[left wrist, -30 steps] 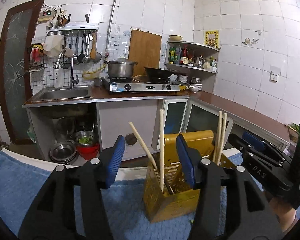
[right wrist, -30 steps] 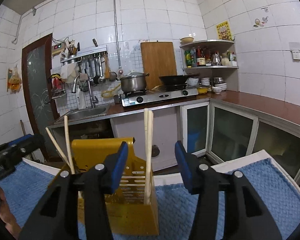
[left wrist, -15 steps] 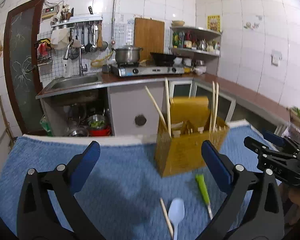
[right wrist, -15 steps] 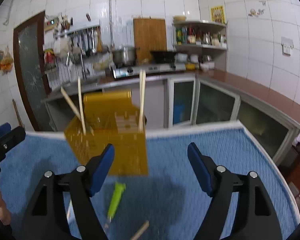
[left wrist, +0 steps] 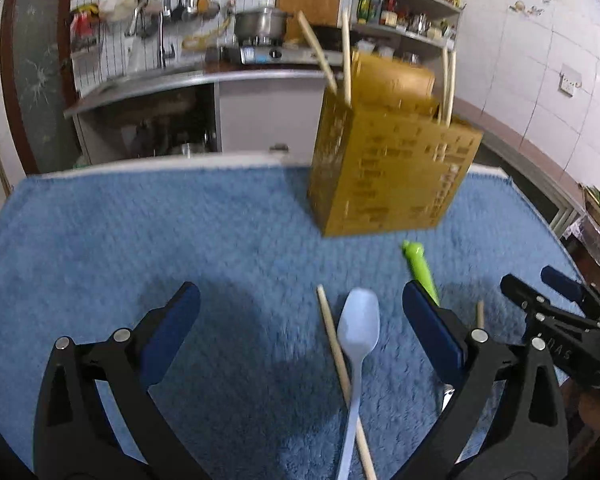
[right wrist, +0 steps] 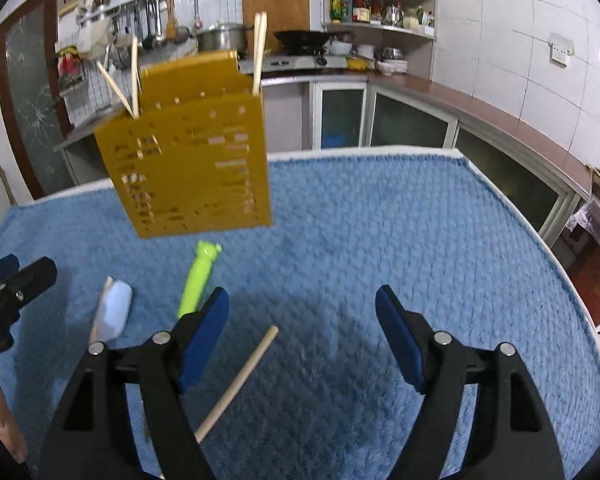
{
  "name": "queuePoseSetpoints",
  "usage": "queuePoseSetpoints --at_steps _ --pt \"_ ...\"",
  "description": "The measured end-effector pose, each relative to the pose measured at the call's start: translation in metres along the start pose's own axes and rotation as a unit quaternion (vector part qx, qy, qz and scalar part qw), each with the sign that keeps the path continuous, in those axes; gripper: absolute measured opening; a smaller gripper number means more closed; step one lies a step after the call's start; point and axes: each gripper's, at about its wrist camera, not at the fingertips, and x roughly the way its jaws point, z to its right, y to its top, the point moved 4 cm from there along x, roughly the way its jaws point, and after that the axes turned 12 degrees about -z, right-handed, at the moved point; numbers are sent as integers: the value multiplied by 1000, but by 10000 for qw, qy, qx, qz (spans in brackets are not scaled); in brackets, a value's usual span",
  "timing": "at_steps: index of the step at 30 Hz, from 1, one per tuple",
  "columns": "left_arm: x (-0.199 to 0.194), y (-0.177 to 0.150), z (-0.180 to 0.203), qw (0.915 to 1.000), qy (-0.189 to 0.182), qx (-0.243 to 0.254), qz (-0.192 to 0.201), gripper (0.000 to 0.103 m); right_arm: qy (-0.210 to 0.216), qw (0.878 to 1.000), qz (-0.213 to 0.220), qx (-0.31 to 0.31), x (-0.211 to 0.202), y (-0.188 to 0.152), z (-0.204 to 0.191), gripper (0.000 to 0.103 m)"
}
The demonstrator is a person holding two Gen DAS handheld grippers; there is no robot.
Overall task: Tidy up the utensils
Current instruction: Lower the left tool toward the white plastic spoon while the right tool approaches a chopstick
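A yellow slotted utensil holder (left wrist: 388, 168) (right wrist: 192, 160) stands on the blue towel with several wooden chopsticks (left wrist: 346, 56) (right wrist: 259, 50) upright in it. In front of it lie a pale blue spoon (left wrist: 358, 336) (right wrist: 114, 310), a green-handled utensil (left wrist: 420, 268) (right wrist: 199, 280) and loose chopsticks (left wrist: 338, 364) (right wrist: 238, 380). My left gripper (left wrist: 300, 330) hangs open above the towel, the spoon and one chopstick between its jaws without touching. Also open, my right gripper (right wrist: 302, 322) hovers over the other chopstick; it appears at the right in the left wrist view (left wrist: 556, 292).
The blue towel (left wrist: 140, 248) (right wrist: 400, 220) covers the table, its far edge white. Beyond stand a kitchen counter (right wrist: 440, 88) with sink, stove (right wrist: 296, 62) and pots, and a corner shelf (right wrist: 380, 4) with bottles. A person's hand (right wrist: 0, 408) shows at the lower left of the right wrist view.
Both grippers have opened wide and tilted downward toward the towel. The spoon, green-handled utensil and loose chopsticks have come into view below the holder.
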Motion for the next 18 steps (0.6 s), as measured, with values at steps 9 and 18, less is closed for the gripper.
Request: queuePoseSetpoints --at_steps 9,18 --pt "23 -4 -3 9987 -10 -70 -512 89 304 9973 -665 63 26 -9 -5 60" --pt "32 -7 14 9967 -246 106 -761 66 344 9942 -1013 -54 37 -17 -22 41"
